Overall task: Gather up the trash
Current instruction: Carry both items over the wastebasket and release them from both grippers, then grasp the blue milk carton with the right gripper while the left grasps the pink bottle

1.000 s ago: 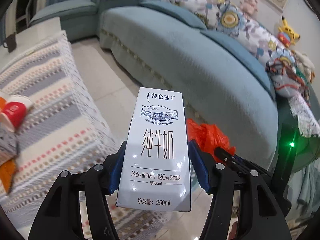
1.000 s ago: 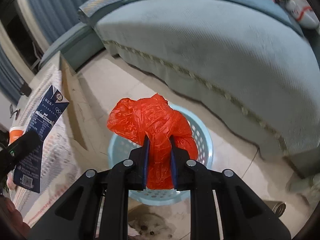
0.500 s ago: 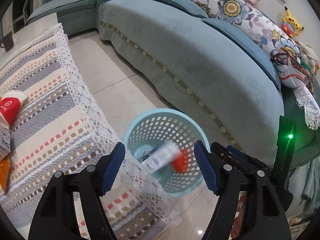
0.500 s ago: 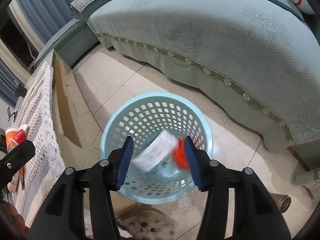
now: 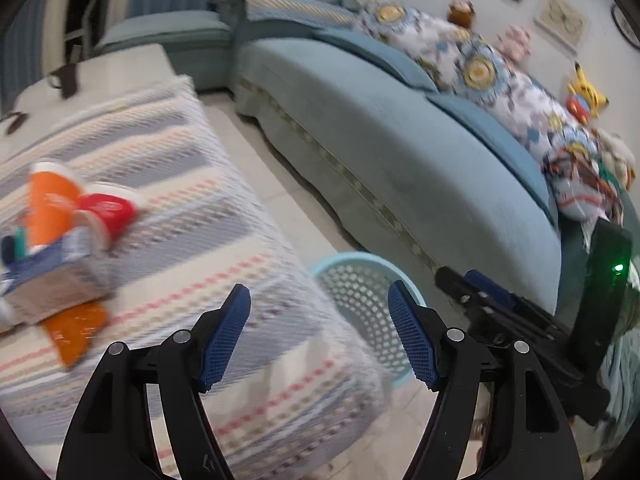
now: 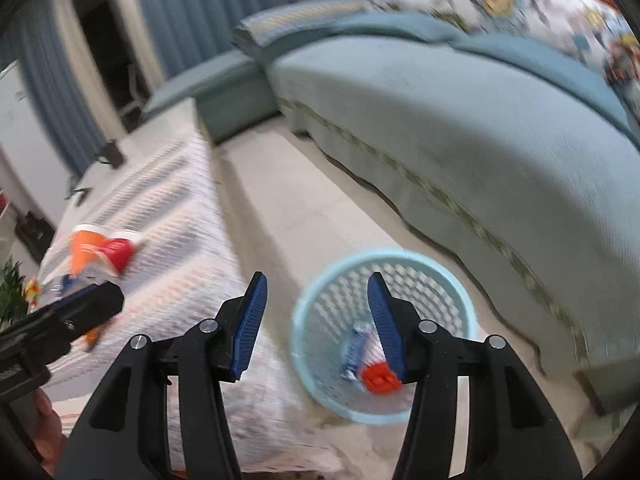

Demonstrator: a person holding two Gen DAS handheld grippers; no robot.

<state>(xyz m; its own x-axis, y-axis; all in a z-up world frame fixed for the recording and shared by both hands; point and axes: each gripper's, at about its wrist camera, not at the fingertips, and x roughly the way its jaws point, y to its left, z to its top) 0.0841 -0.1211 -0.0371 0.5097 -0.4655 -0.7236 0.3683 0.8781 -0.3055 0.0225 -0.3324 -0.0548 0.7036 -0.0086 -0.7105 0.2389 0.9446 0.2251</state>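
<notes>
1. Pale-blue basket (image 6: 384, 344), lower centre of the right view, holds a carton (image 6: 354, 350) and an orange bag (image 6: 380, 378).
2. Left gripper (image 5: 318, 332) wide, empty; right gripper (image 6: 316, 322) parted, empty.
3. Judged next: fetch the cups (image 5: 76, 208) at left on the striped cloth (image 5: 208, 240).

Domestic living room. A long teal sofa (image 5: 400, 160) carries floral cushions (image 5: 500, 80) and plush toys (image 5: 586, 96); framed pictures (image 5: 560, 20) hang above. Blue curtains (image 6: 192, 12) and a tiled floor (image 6: 304, 208) complete the setting.
</notes>
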